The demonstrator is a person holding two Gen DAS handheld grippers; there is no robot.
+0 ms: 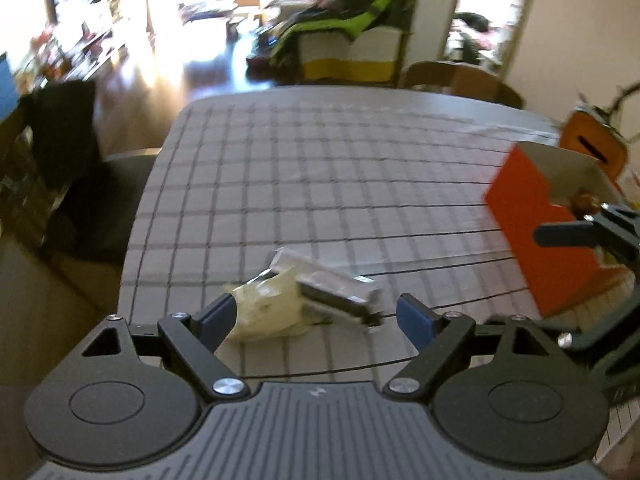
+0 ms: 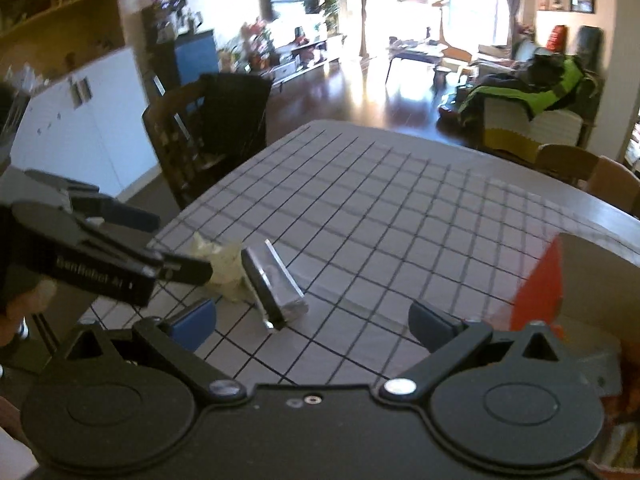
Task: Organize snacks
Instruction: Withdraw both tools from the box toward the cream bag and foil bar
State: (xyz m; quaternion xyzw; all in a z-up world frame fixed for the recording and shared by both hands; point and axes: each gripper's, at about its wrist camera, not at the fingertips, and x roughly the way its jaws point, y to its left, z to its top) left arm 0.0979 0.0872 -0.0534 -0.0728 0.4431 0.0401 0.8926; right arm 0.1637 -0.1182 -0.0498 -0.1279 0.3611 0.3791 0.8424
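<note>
Both tongs wide, empty: left gripper (image 1: 316, 312), right gripper (image 2: 320, 320) | pale snack packet (image 1: 268, 312) touching silver foil packet (image 1: 340, 288) on checked tablecloth (image 1: 320, 180), orange box (image 1: 532, 236) well apart | judged light, crinkly, slippery; pinch across packet's middle.

The left gripper (image 1: 316, 316) is built of matte black plastic, with two round discs at its base and a ribbed grey plate set between them. Angular black links are fastened by shiny silver screws, and triangular cut-outs are seen in the outer arms. Its fingers (image 1: 414, 320) are faced with blue pads. The right gripper (image 2: 316, 320) is made alike: black body, round discs, silver screws, one blue pad and one darker finger (image 2: 434, 326). White lettering, too blurred to be read fully, is printed along the side of the left gripper's black body as seen from the right wrist.
</note>
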